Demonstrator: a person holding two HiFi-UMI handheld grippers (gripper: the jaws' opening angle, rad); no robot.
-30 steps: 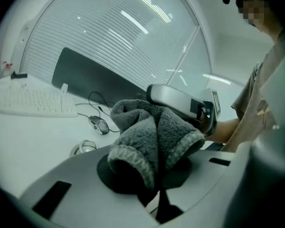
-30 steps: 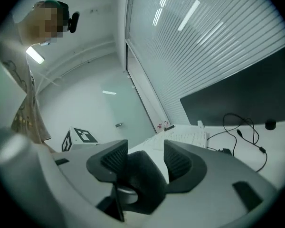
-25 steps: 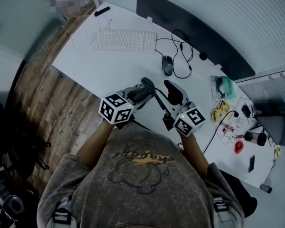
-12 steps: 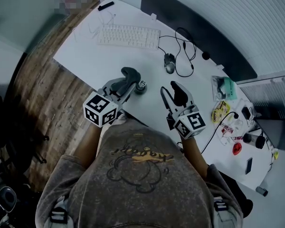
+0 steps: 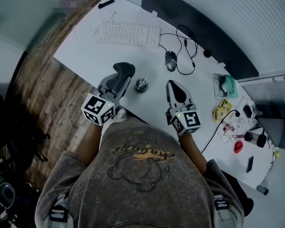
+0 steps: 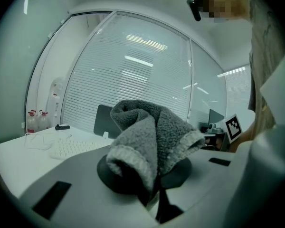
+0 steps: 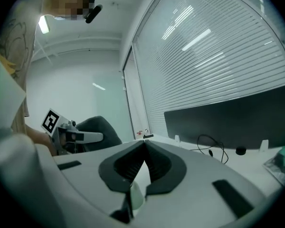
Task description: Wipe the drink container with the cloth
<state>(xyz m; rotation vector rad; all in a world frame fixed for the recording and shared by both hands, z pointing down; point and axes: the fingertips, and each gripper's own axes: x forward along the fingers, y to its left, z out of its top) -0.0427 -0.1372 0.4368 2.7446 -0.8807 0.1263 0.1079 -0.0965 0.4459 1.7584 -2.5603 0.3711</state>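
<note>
The cloth (image 6: 152,132) is grey terry, nubbly and matt, with a paler, tighter-woven hem along its edge. The drink container (image 5: 141,85) looks like metal, dark on the sides with a dull sheen on top. The left tool (image 6: 151,175) and the right tool (image 7: 143,148) have smooth, matt grey plastic shells. The right one's pads (image 7: 127,165) are black, finely ribbed and rubbery in look. The bench (image 5: 85,56) is white, smooth and faintly satin. The floor (image 5: 42,103) is brown wood planking with visible grain. The keyboard (image 5: 128,34) is white plastic. The person's shirt (image 5: 142,175) is soft, washed-out grey cloth with a flat print.
</note>
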